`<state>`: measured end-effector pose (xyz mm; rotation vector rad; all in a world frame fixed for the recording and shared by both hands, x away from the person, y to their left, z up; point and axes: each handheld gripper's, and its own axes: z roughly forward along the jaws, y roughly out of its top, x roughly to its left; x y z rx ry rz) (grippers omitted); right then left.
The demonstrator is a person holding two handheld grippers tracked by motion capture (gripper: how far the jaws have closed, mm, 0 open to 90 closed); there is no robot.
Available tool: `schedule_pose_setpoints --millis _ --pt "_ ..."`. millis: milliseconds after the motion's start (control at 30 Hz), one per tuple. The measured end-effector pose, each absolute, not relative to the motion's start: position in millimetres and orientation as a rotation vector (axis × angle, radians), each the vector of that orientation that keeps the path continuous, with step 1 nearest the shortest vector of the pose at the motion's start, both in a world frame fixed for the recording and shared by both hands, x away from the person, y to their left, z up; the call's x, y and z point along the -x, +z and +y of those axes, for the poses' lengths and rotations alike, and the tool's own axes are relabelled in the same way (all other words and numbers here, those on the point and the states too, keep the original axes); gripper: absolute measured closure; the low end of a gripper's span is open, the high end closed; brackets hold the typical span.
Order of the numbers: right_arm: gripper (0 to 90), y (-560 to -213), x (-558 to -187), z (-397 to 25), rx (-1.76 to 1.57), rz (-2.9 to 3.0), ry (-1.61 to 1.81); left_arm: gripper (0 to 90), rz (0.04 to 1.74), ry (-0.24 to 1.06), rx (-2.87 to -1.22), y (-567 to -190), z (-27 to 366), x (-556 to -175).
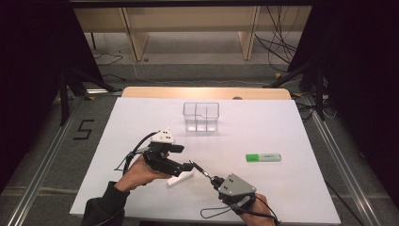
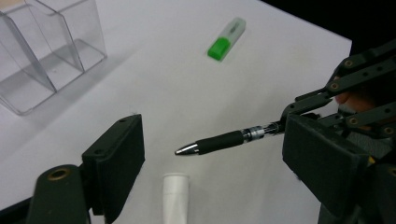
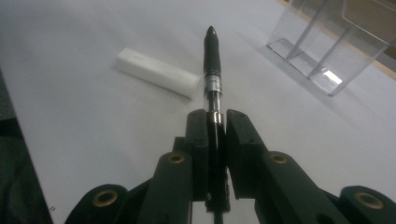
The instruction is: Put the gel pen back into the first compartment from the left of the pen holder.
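Observation:
A black pen (image 3: 212,60) with a rubber grip sticks out of my right gripper (image 3: 215,116), which is shut on its barrel. In the high view that gripper (image 1: 214,179) is near the front edge and the pen (image 1: 201,170) points up and left toward my left gripper (image 1: 183,158). The left gripper (image 2: 219,163) is open, and the pen's tip (image 2: 187,149) hangs between its jaws without touching them. A white stick-shaped block (image 1: 180,178) lies flat on the table just below the pen; it also appears as the block (image 2: 176,200) under the left jaws.
A clear plastic organizer (image 1: 201,116) with several compartments stands at the back middle of the white table (image 1: 263,197). A green highlighter (image 1: 263,157) lies flat to the right. Black stands and cables flank the table.

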<state>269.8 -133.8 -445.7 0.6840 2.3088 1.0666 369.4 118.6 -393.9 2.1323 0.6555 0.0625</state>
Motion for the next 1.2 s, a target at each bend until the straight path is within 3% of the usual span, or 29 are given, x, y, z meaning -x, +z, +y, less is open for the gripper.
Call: schedule_pose_setpoints --millis 700,1200 --pt "80.4 -447 -244 -118 -0.152 2.281 0.798 23.1 0.468 -0.137 -2.440 -399 95 -371" --pt "80.4 -451 -237 -115 0.065 2.278 0.729 29.1 0.271 -0.207 -2.596 -405 73 -362"
